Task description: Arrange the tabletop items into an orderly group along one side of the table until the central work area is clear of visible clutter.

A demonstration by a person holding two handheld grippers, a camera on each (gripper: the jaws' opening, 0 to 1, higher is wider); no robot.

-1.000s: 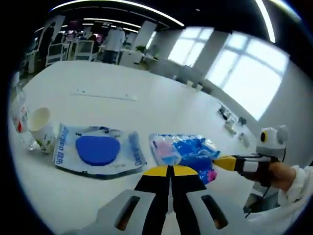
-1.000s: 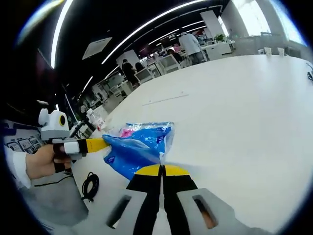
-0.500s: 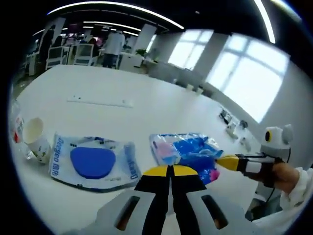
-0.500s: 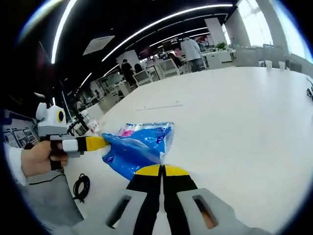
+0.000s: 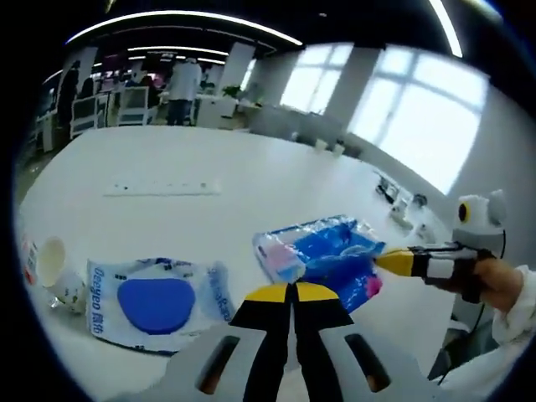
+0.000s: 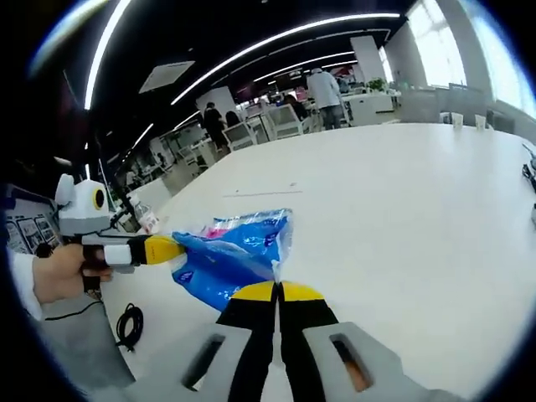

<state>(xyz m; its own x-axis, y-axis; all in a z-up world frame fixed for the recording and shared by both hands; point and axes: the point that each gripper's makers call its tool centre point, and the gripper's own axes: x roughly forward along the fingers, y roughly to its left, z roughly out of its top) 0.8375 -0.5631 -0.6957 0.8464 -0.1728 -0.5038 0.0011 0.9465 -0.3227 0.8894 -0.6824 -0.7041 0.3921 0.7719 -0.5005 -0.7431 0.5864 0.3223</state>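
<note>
On the white table (image 5: 276, 180), both grippers (image 5: 293, 291) (image 6: 275, 290) pinching a blue snack bag (image 5: 327, 260), jaws closed, beside a "Deeyeo"-printed pack (image 5: 155, 300).

Open-plan office.
Strip lights (image 6: 276, 38), big windows (image 5: 419, 126), desks and chairs (image 6: 285, 117) (people standing beyond).

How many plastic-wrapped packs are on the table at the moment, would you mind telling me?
2. A white pack with a blue oval lies flat near the paper cup; the blue-and-pink pack is pinched between both grippers.
</note>
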